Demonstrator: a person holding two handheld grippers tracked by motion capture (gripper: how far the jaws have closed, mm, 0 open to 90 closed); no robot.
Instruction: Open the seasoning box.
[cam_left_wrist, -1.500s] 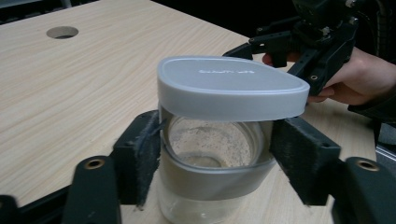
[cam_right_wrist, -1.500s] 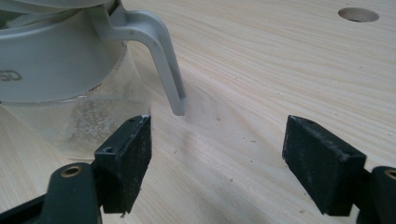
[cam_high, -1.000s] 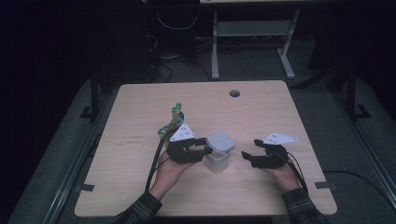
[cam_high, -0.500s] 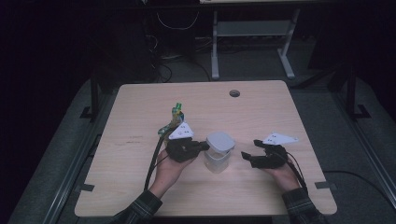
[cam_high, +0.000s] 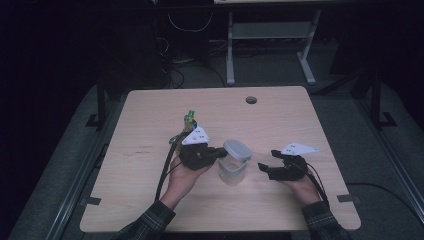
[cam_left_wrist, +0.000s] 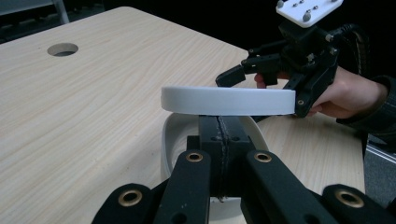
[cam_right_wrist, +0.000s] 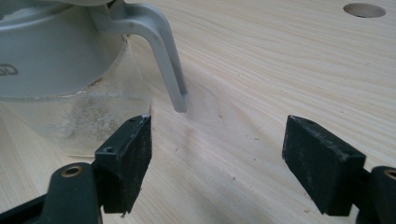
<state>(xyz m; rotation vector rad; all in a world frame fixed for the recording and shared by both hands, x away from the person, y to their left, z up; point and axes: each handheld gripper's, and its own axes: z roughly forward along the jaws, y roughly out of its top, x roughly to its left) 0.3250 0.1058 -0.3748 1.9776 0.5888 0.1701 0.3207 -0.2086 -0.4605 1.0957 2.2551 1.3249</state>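
A clear container (cam_high: 231, 171) is seen near the middle of the wooden table (cam_high: 150, 120), between the two grippers; white residue clings inside its wall. Its white lid (cam_high: 237, 149) is tilted above the rim, raised at the left. The left gripper (cam_high: 218, 152) is clenched at the container's left rim, under the lid's edge. The right gripper (cam_high: 262, 167), jaws parted and holding nothing, is kept just right of it. A green-topped object (cam_high: 189, 118) stands farther off.
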